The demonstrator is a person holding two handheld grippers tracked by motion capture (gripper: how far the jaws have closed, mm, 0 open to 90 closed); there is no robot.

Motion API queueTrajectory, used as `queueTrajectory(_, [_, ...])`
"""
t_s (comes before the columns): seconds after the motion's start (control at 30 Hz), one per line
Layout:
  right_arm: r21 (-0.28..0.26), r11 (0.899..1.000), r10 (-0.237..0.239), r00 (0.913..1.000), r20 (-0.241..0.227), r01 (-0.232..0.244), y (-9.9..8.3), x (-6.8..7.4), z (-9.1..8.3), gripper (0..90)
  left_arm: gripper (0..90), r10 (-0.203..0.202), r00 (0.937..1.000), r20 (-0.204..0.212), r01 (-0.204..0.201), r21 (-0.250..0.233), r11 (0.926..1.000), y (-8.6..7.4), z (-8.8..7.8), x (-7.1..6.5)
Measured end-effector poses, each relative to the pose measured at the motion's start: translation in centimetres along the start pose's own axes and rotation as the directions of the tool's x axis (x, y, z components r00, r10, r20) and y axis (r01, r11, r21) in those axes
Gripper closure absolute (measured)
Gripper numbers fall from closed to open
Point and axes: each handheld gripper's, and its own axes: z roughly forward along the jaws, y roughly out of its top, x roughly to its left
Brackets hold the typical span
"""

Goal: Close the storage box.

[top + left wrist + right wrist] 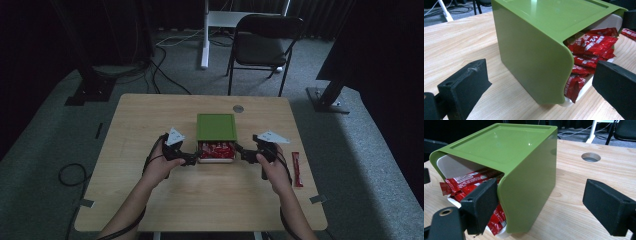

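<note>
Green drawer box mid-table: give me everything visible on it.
The green drawer box looks like glossy moulded plastic: a shell with rounded edges and a recessed top panel. It stands upright near the middle of the wooden table. Its white drawer is pulled partway out toward the person, full of red sachets. The left hand-held gripper and right hand-held gripper flank the drawer front, jaws open; contact cannot be told.

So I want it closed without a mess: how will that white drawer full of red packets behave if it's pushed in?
The white drawer would probably slide easily inside the smooth green shell. The light-looking box may skid on the wooden table unless braced. The heaped red packets look floppy and might snag the shell's edge.
</note>
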Motion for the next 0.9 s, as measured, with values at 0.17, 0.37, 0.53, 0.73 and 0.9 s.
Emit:
queueTrajectory(0.17, [0.0, 1.0, -0.017, 0.9998, 0.005, 0.017, 0.2, -0.1, -0.1, 12.8, 1.3, 0.005, 0.9999, -0.01, -0.005, -0.005, 1.0, 0.0, -0.3, 0.3])
queueTrajectory(0.37, [0.003, 1.0, -0.012, 0.9999, 0.011, 0.012, 0.2, 0.0, -0.2, 12.7, 1.3, 0.022, 0.9997, -0.012, -0.022, -0.005, 0.9997, -0.2, -0.8, 0.2])
queueTrajectory(0.53, [-0.002, 1.0, 0.002, 0.9999, 0.011, -0.002, -0.2, 0.0, -0.3, 12.7, 1.3, 0.021, 0.9997, -0.015, -0.021, 0.011, 0.9997, -0.8, -1.3, 0.5])
queueTrajectory(0.73, [-0.013, 1.0, -0.022, 0.9997, 0.011, 0.022, -0.2, 0.2, -1.0, 13.0, 1.3, 0.019, 0.9995, -0.023, -0.019, 0.024, 0.9995, -1.4, -1.9, 0.7])
queueTrajectory(0.9, [-0.02, 0.999, -0.031, 0.9994, 0.017, 0.031, -0.2, 0.0, -2.1, 13.0, 1.3, 0.004, 0.9992, -0.039, -0.003, 0.027, 0.9996, -2.0, -2.4, 1.0])
